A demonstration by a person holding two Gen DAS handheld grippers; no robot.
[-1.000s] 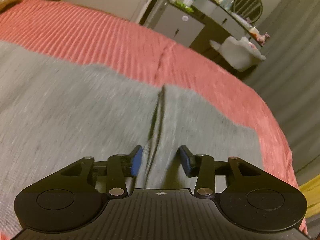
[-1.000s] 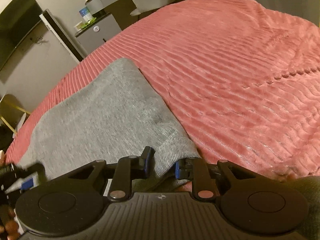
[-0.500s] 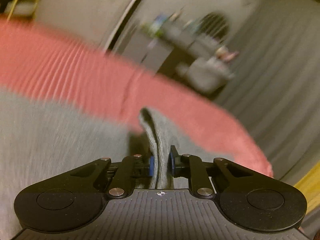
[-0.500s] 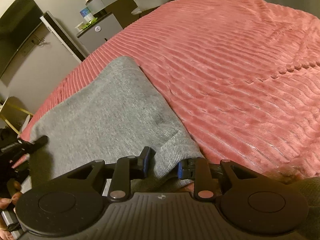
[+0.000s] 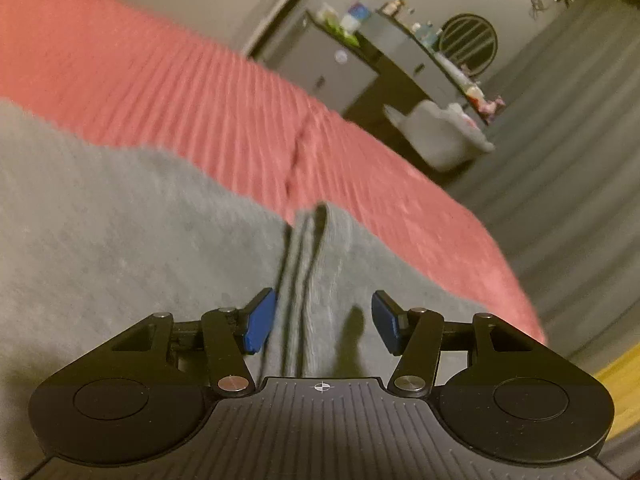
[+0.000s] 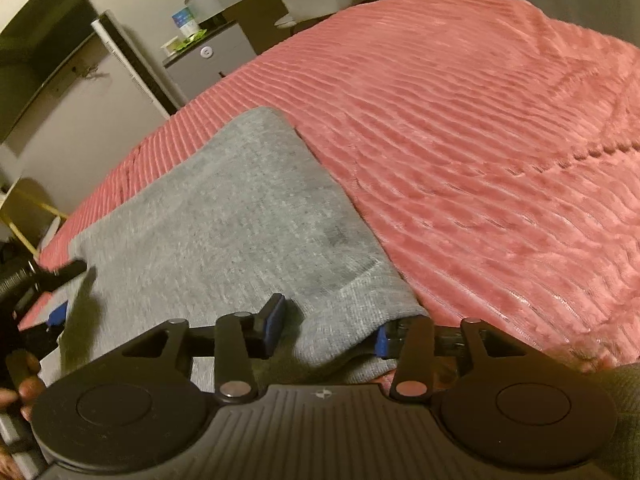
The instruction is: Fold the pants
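Note:
Grey pants (image 5: 120,240) lie flat on a pink ribbed bedspread (image 5: 180,92). A doubled edge of the cloth (image 5: 304,264) runs straight between the blue pads of my left gripper (image 5: 323,326); its jaws are opening and the pads stand clear of the fabric. In the right wrist view the pants (image 6: 224,220) stretch away to the upper left. Their ribbed band (image 6: 352,312) bunches between the pads of my right gripper (image 6: 328,332), whose jaws are also opening and no longer pinch it. The left gripper (image 6: 56,314) shows at that view's left edge.
A grey cabinet (image 5: 332,68) and a dark dresser (image 5: 404,60) with several bottles stand past the bed's far edge, with a white chair (image 5: 440,136) and grey curtains (image 5: 568,128). A wall screen (image 6: 36,52) and a yellow-legged chair (image 6: 28,208) sit at left. A hand (image 6: 20,394) holds the left gripper.
Half a second ago the left gripper was shut on a raised fold of the pants; now it is open and the fold lies down. The right jaws have widened off the ribbed band.

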